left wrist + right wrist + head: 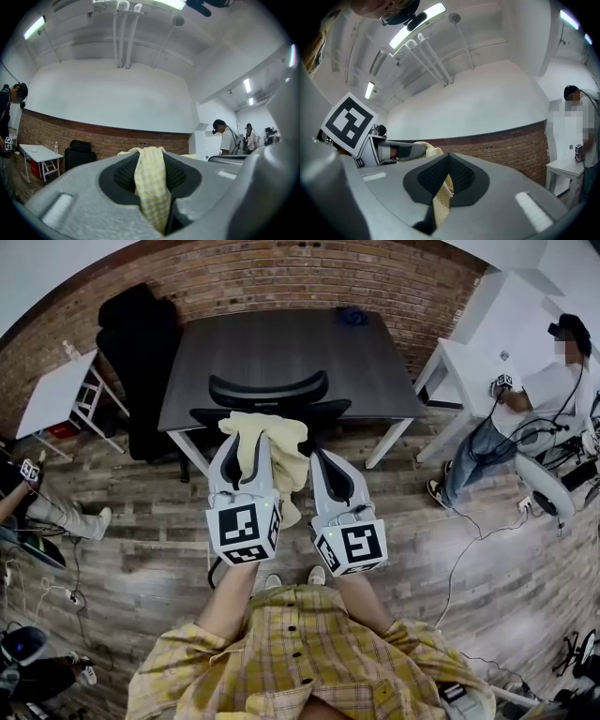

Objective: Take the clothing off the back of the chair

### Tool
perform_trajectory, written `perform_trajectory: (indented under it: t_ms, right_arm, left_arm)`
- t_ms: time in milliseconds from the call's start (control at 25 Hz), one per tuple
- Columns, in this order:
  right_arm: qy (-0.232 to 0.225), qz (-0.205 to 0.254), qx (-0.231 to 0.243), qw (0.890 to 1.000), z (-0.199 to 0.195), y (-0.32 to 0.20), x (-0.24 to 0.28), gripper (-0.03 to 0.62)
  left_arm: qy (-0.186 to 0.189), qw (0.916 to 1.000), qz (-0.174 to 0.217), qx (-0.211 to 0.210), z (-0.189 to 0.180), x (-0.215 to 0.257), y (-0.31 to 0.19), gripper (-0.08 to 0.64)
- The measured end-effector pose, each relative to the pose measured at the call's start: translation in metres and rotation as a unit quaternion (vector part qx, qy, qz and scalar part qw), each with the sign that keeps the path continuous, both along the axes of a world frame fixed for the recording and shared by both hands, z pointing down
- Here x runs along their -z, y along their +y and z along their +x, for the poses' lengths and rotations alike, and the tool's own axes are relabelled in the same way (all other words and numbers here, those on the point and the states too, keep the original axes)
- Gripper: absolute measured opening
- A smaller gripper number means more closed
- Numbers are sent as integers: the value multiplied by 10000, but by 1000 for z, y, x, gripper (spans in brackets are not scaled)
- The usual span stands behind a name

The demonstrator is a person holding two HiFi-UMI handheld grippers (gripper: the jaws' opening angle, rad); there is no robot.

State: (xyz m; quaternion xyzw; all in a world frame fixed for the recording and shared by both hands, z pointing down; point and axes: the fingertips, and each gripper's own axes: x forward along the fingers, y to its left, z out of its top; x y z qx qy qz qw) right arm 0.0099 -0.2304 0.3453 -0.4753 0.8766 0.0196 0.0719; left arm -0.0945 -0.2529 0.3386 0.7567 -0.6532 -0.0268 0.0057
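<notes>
A pale yellow checked garment (273, 448) hangs bunched between my two grippers, in front of the black office chair (269, 393). My left gripper (247, 452) is shut on it; in the left gripper view the cloth (151, 183) runs up out of the jaws and folds over their tips. My right gripper (322, 465) is shut on it as well, with a strip of the cloth (442, 201) pinched between its dark pads. The chair's curved back stands just beyond the garment, pushed against the dark table (281, 357). The left gripper (393, 151) shows in the right gripper view too.
A second black chair (142, 352) stands left of the table, a small white table (52, 395) further left. A white desk (469, 371) and a seated person (525, 418) are at the right. Cables (469, 549) lie on the wooden floor. My yellow plaid shirt (300, 652) fills the bottom.
</notes>
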Motion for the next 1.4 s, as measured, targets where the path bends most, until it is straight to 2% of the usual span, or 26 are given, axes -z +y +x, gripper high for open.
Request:
perform_trajectory:
  t_ms: [360,1400]
  right_arm:
    - [46,-26,-9,10000,1,-2,-3,0]
    - [184,-68,-68,9998,2,-3,-9,-2]
  left_arm:
    - [54,10000,-61,-27,3,-9,5,122]
    - [-2,10000,68,10,7,-24,27,123]
